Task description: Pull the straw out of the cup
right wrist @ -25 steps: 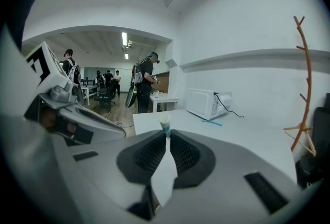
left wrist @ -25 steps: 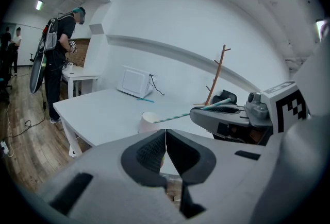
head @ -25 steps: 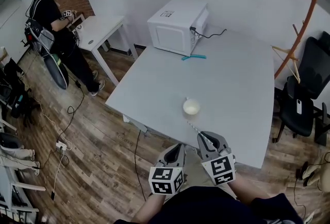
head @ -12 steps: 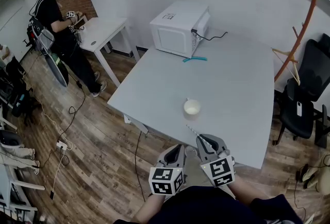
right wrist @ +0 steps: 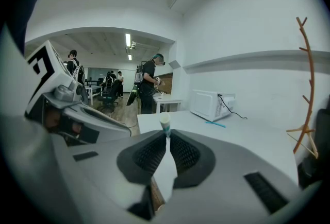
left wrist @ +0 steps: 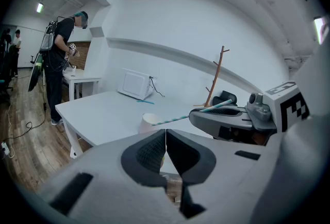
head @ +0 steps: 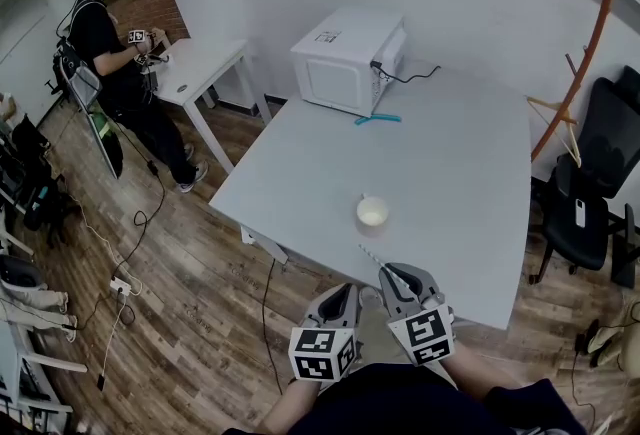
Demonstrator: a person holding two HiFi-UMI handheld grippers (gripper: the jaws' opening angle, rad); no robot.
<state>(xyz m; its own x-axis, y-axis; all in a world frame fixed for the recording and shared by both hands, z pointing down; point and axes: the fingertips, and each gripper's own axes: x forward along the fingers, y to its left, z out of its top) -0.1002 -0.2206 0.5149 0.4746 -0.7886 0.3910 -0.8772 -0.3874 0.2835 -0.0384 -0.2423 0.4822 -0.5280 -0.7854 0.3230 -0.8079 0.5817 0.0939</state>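
Right claw (right wrist: 166,140) pinches thin striped straw (right wrist: 164,124); left claw (left wrist: 165,138) closed, empty; round white cup (head: 371,212) apart.

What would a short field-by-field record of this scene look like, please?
right gripper: shut on the straw, over the table's near edge
straw: striped, out of the cup, free end pointing toward it
cup: upright on the table, no straw in it
left gripper: shut, empty, beside the right gripper
table: also bears a microwave and a teal item beside it
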